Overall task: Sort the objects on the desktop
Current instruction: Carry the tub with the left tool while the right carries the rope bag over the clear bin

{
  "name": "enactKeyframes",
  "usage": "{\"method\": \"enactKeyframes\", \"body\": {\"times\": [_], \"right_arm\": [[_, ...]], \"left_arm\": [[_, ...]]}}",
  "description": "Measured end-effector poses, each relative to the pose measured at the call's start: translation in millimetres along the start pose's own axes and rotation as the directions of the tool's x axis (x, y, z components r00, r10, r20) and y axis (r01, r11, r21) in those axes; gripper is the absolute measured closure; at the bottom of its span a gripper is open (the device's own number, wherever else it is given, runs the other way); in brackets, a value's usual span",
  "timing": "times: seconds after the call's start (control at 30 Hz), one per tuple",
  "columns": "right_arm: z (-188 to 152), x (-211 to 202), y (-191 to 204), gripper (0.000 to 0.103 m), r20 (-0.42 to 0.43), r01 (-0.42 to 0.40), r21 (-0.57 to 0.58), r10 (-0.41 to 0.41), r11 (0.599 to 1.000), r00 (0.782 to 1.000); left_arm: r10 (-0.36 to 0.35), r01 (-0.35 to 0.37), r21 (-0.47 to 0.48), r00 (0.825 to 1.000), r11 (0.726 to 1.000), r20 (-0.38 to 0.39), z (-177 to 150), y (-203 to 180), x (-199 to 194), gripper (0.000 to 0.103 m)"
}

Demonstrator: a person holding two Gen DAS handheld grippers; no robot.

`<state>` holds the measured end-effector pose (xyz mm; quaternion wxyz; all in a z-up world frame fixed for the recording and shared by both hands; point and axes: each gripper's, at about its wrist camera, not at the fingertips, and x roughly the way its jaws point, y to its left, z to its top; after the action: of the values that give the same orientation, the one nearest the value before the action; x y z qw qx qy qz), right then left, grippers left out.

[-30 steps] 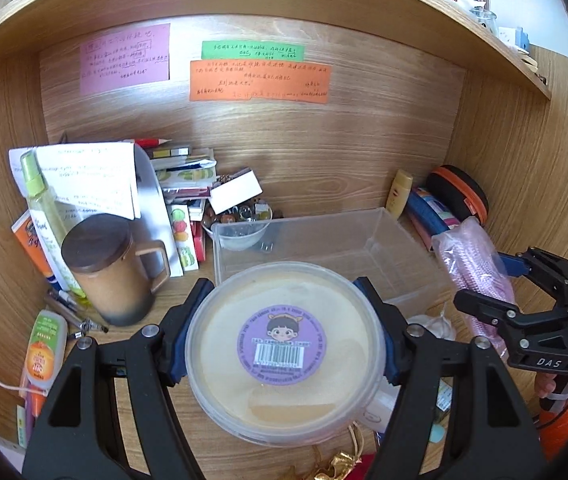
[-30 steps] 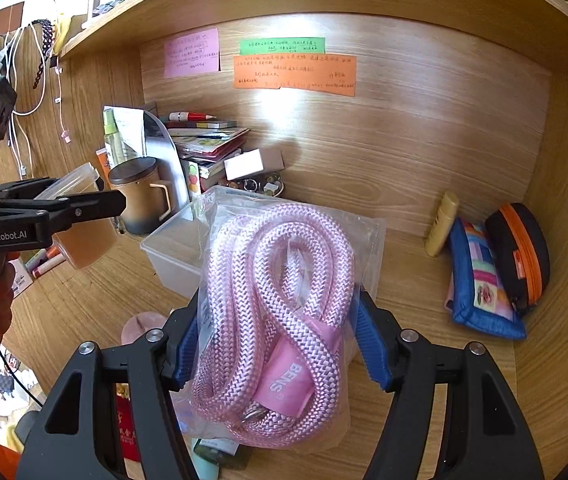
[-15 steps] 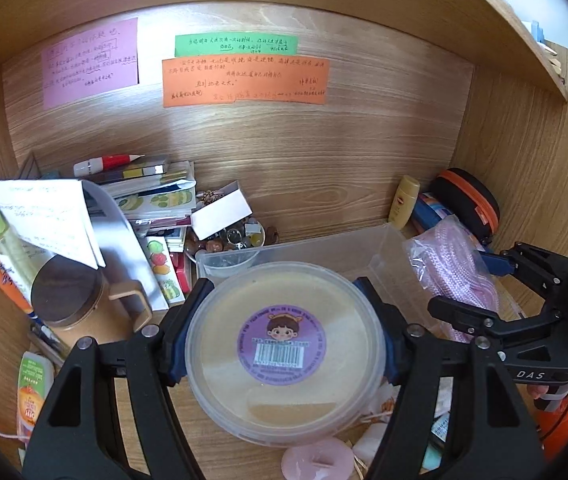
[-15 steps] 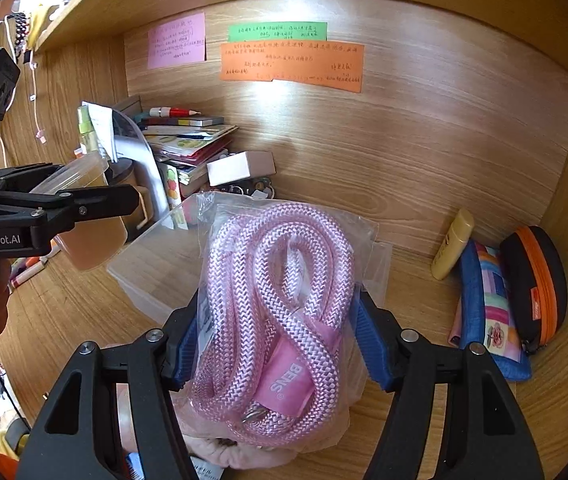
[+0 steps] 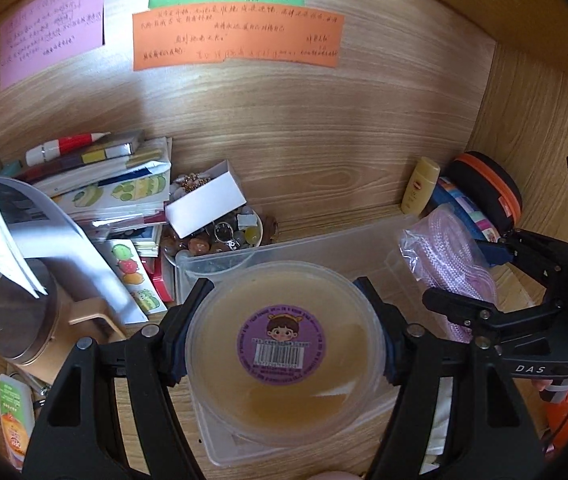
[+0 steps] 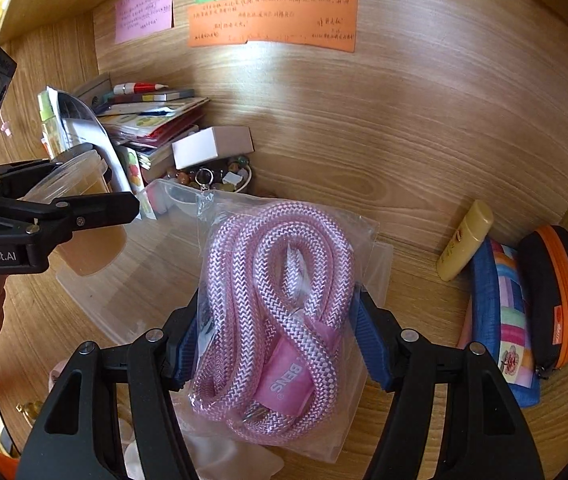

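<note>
Round lidded tub (image 5: 284, 350) is clamped in left hand-held gripper (image 5: 284, 344); bagged pink rope (image 6: 280, 320) is gripped by right hand-held gripper (image 6: 280, 344), above clear bin (image 5: 316, 242).

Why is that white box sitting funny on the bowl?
The white box is tilted, propped on the rim of the bowl of beads rather than lying flat. It looks dumped there. Nothing looks spilled or broken.

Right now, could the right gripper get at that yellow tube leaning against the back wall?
Probably not yet. The right gripper is shut on the bagged pink rope, so its jaws are full. The path to the yellow tube looks clear over bare wood, but it would need to drop the bag first.
</note>
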<state>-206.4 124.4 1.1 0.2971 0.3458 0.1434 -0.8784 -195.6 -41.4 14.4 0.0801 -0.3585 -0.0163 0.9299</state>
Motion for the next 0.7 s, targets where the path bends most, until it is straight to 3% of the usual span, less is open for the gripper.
{"method": "enactKeyframes", "body": {"times": [0.7], "right_arm": [[8.2,47.6,3.0,0.041,-0.103,-0.021,-0.082,0.013,0.996,0.995]], "left_arm": [[0.011,-0.011,0.000,0.993,1.000,-0.121,-2.5,11.1,66.1,0.033]]}}
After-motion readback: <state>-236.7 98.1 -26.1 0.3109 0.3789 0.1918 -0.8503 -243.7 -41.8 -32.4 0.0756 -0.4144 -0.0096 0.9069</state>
